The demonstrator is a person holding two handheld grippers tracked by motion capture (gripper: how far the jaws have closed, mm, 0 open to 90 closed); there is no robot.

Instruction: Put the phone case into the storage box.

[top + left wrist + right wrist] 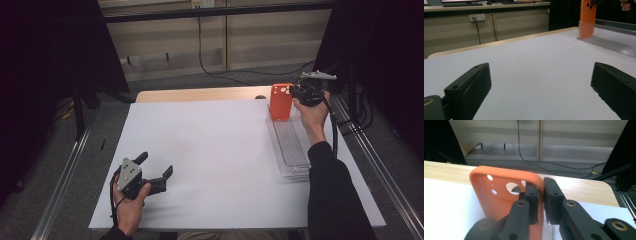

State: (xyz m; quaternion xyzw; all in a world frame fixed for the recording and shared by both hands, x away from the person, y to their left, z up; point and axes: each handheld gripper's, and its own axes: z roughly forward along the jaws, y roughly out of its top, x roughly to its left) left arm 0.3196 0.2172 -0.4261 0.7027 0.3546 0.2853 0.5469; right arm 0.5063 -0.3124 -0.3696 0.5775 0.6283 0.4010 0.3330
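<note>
An orange phone case (pixel 281 101) stands upright at the far end of a clear plastic tray (pixel 295 155) on the right side of the table. My right gripper (pixel 295 93) is shut on the case's right edge, one jaw inside the shell and one outside. In the right gripper view the case (pixel 499 195) with its camera holes is pinched in that gripper (pixel 541 188). My left gripper (pixel 156 164) rests open on the white sheet at the near left with nothing between its jaws. The left gripper view has its own gripper (pixel 541 70) open, with the case (pixel 587 20) and tray (pixel 614 41) far off.
A white sheet (pixel 215 150) covers most of the wooden table (pixel 200 94). Metal rails (pixel 65 170) run along both sides. A black cable (pixel 210 70) trails on the floor beyond the far edge. Dark curtains (pixel 45 55) flank the table.
</note>
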